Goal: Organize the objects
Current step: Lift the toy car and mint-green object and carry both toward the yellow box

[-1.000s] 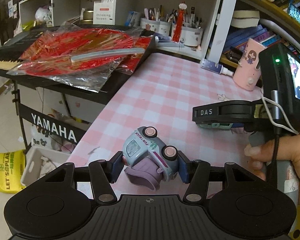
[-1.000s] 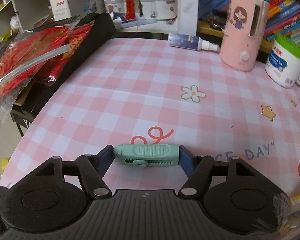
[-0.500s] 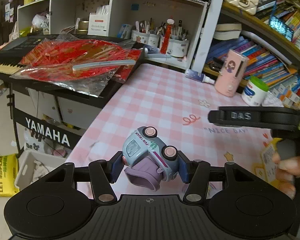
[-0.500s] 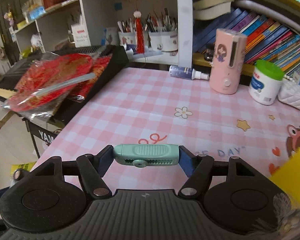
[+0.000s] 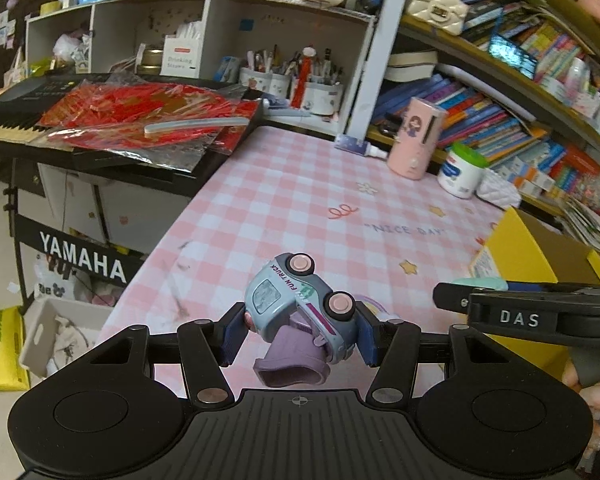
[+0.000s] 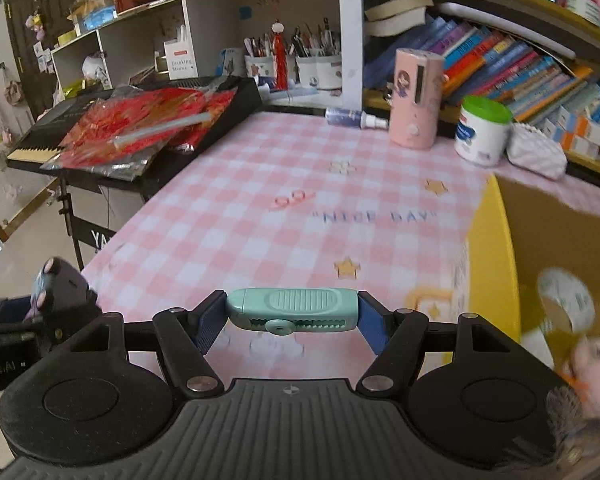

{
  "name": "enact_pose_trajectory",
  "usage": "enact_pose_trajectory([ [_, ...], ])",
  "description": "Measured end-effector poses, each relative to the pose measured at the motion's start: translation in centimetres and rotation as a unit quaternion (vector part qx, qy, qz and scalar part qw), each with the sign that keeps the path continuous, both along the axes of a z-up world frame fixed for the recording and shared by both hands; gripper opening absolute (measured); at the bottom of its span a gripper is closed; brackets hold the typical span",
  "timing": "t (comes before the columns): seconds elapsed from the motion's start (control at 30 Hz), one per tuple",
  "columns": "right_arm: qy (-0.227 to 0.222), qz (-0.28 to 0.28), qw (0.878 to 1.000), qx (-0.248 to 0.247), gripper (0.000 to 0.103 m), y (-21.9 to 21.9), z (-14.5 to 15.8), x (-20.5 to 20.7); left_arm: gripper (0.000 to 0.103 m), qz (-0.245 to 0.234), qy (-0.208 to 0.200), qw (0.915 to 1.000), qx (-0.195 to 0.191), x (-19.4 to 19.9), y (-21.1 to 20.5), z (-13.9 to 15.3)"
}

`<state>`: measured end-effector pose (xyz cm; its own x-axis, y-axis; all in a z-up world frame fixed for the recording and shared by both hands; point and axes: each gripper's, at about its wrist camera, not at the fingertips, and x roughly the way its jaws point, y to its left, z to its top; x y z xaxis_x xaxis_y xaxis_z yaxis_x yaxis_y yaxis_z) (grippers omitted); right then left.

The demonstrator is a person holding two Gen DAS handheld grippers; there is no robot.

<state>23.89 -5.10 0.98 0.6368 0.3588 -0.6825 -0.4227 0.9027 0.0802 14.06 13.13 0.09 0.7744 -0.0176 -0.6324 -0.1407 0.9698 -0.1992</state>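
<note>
My left gripper (image 5: 300, 330) is shut on a blue-grey toy truck (image 5: 300, 300) with pink wheels, tipped on its side above the pink checked tablecloth (image 5: 300, 200). A lilac piece hangs from the truck's underside. My right gripper (image 6: 292, 316) is shut on a mint-green utility knife (image 6: 292, 308) held crosswise between the pads. In the left wrist view the right gripper (image 5: 480, 292) shows at the right, in front of a yellow cardboard box (image 5: 532, 248). The right wrist view has that open box (image 6: 496, 248) at its right, with blurred items inside, and the truck (image 6: 60, 284) at far left.
At the back of the table stand a pink cylinder device (image 5: 418, 138), a white jar with a green lid (image 5: 462, 170), a spray bottle (image 5: 360, 148) and a white quilted pouch (image 5: 498, 192). A Yamaha keyboard (image 5: 80, 128) under red foil packets borders the left. Bookshelves rise behind.
Both grippers have pulled back and risen with their loads still held. The yellow box has come into view at the right, and more of the shelves and table shows.
</note>
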Motion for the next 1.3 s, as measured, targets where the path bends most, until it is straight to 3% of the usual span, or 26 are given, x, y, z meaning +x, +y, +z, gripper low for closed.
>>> enact_pose_trajectory([
  [0.47,0.006,-0.028,1.000,-0.001,0.067,-1.8,-0.4,-9.4,0.054,-0.034,0.009,0.9994,-0.004,-7.6,-1.2,-0.1],
  [0.77,0.017,-0.076,0.997,0.010,0.067,-4.5,-1.0,-14.5,0.054,-0.080,0.014,0.9967,0.002,-10.9,-3.0,-0.3],
  [1.3,0.028,-0.196,0.980,0.012,0.067,-11.4,-1.5,-20.4,0.054,-0.197,0.017,0.9802,0.001,-11.7,-8.7,-0.8],
])
